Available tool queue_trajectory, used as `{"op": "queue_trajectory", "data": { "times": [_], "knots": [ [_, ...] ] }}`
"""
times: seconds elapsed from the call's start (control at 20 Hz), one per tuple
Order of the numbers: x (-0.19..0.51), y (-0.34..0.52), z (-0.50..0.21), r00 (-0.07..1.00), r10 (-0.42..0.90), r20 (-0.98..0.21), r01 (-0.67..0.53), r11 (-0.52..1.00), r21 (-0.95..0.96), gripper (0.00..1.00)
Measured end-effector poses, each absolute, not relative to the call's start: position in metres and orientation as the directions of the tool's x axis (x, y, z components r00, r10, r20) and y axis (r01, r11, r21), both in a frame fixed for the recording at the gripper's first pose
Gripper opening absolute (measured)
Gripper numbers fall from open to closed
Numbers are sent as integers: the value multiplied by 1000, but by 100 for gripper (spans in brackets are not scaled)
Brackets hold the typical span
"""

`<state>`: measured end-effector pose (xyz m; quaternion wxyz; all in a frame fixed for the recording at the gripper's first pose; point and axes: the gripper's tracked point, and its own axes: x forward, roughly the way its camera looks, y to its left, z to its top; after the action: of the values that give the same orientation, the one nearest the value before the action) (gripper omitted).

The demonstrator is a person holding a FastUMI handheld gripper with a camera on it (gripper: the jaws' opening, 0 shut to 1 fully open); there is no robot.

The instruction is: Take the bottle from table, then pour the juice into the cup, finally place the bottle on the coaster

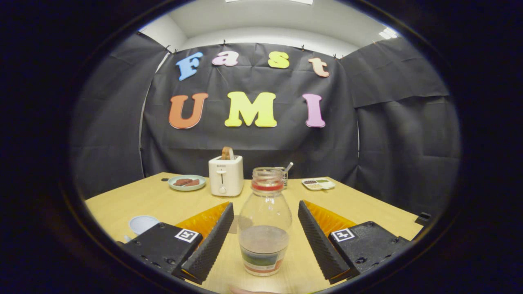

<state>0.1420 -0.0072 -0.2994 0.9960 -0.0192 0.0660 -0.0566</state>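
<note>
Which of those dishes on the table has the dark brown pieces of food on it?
The round greenish plate, beside the white toaster. The white tray across from it is split into small compartments. The open gripper straddles the bottle.

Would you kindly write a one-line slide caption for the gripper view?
Open gripper straddles the upright juice bottle on the table, fingers apart from it.

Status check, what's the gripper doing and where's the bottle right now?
Gripper open, fingers either side of the bottle, not touching. Bottle upright on the table, cap off, a little juice in it. Nothing in the way.
</note>
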Motion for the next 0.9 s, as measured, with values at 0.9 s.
{"op": "queue_trajectory", "data": {
  "times": [0.9],
  "knots": [
    [143,-8,-339,988,-81,-131,75,996,-48,88]
  ]
}}
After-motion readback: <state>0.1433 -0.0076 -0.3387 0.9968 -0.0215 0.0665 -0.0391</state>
